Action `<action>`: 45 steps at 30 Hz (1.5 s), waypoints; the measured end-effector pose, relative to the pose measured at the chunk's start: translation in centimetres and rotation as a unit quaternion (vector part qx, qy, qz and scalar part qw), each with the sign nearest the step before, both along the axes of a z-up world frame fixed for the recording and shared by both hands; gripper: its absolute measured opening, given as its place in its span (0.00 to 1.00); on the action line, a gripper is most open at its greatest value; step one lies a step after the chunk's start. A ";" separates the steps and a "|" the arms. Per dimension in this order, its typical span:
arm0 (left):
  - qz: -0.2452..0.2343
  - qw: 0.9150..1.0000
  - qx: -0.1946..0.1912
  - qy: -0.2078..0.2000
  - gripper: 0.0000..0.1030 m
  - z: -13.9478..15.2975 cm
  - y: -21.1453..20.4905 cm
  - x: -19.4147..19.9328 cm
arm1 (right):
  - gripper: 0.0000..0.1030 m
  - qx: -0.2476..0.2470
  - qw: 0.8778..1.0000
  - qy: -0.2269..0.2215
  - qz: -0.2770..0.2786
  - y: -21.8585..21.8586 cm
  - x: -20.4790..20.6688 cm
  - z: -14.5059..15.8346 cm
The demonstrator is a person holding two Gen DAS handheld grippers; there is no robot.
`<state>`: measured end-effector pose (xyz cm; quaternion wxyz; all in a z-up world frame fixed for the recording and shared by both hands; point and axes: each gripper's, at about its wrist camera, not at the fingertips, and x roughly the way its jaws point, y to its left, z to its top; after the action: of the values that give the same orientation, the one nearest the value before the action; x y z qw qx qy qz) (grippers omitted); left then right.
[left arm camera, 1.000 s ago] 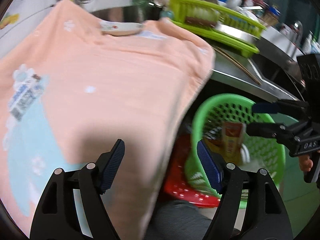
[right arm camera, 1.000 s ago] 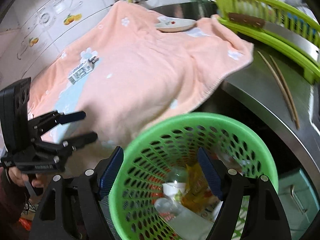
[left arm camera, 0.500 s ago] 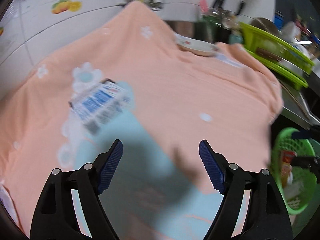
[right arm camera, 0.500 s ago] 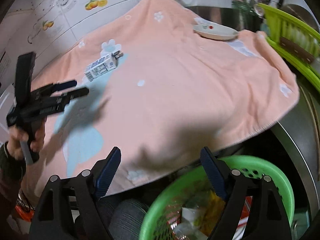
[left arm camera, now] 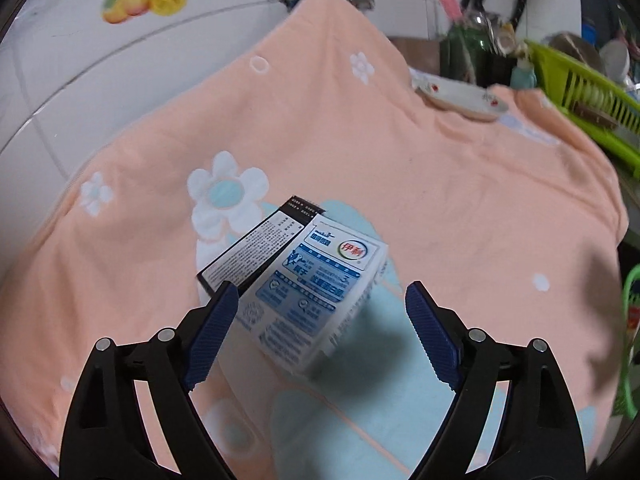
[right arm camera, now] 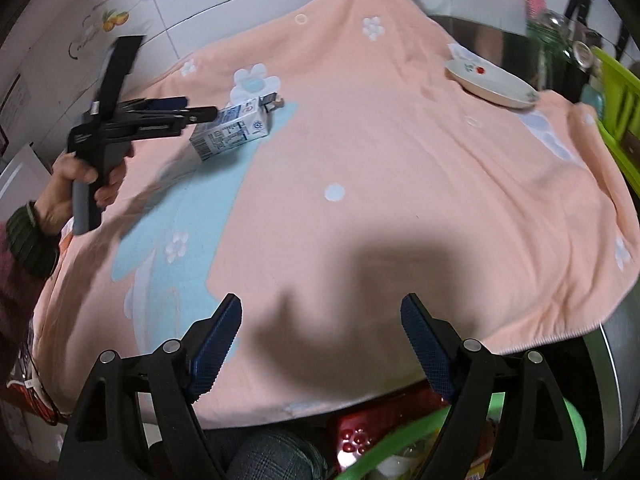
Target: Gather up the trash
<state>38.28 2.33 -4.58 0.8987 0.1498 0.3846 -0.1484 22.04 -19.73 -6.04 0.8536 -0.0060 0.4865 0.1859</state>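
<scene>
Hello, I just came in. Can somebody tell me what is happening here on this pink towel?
A person is collecting trash with a hand-held claw in each hand. The left claw is open and reaching around a milk carton that lies on the peach towel; it has not closed on it yet. The right claw is also open and empty, hovering over the towel's near edge, above the green basket that already holds some rubbish. A small plate sits farther back.

Carton [left arm camera: 304, 292] on towel [left arm camera: 440, 208], plate [left arm camera: 460, 98] behind, basket [right arm camera: 420, 436] below edge

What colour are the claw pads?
Dark blue, ribbed, on black arms; the pads show best in the left wrist view.
</scene>
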 end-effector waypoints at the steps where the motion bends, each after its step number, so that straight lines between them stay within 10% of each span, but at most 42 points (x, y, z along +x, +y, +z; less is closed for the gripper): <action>1: -0.005 1.000 0.002 0.004 0.82 -0.3 0.0 0.4 | 0.77 -0.001 1.000 0.001 0.003 0.3 0.3 0.0; 26: -0.095 0.993 0.039 0.050 0.83 -5.0 -0.7 4.8 | 0.77 -0.029 0.998 0.005 0.062 4.4 6.5 -1.1; 45: 0.008 0.999 0.000 0.050 0.73 -3.1 6.3 -1.7 | 0.77 -0.064 0.987 -0.021 0.144 10.9 11.9 -0.4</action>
<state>36.54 8.59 -7.63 0.8794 0.1392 0.4306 -0.1481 33.89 -8.85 -6.42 0.8258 -0.1346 0.4735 0.2752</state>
